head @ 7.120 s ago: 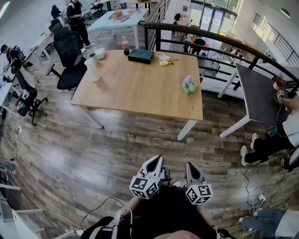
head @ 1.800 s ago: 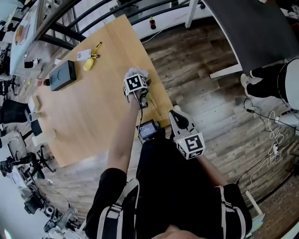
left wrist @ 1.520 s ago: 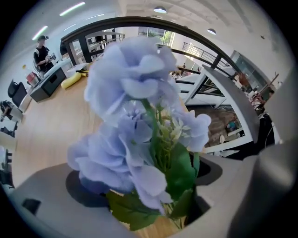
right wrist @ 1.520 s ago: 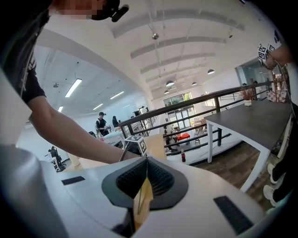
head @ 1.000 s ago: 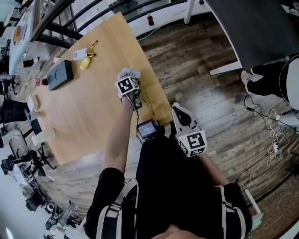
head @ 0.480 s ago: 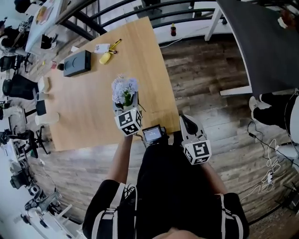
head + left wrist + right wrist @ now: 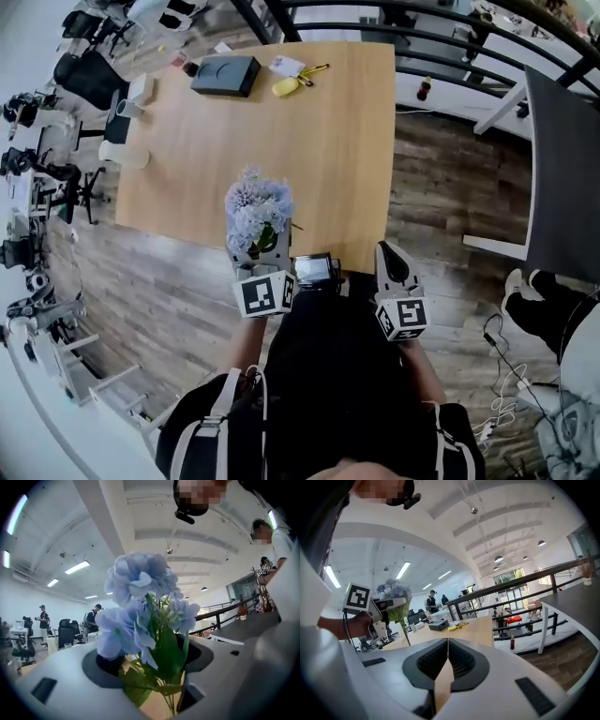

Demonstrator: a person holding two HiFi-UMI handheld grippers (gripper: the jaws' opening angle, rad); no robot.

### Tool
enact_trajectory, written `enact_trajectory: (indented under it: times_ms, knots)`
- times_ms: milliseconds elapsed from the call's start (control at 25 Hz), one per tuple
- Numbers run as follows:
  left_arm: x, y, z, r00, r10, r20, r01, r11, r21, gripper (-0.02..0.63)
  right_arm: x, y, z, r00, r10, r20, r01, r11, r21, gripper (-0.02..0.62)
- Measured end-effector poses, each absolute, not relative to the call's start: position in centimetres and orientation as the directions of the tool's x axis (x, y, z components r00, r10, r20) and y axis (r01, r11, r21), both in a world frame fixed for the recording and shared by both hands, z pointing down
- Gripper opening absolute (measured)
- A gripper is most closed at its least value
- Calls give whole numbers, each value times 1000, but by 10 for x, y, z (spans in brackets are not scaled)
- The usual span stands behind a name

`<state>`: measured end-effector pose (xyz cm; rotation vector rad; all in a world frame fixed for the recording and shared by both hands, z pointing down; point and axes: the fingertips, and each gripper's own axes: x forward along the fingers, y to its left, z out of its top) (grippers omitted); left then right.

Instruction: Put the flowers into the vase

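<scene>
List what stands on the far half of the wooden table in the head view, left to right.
white cylindrical vase → flat black rectangular case → small yellow rounded object

Flowers [image 7: 140, 602]: stem ends cut off by bottom edge.

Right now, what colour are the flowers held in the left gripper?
Pale blue; the flowers show best in the left gripper view.

Pale-blue flowers [image 7: 258, 211] upright, held aloft; white vase [image 7: 129, 156] well apart.
</scene>
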<state>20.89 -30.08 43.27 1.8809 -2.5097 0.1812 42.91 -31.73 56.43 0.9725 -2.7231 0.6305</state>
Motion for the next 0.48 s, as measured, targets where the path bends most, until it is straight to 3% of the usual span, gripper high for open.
enact_trajectory:
  times_ms: [480]
  knots:
    - [144, -188, 420, -516, -855, 49, -856, 514, -50, 373, 342, -275, 559, -897, -353, 267, -429, 840, -332, 17]
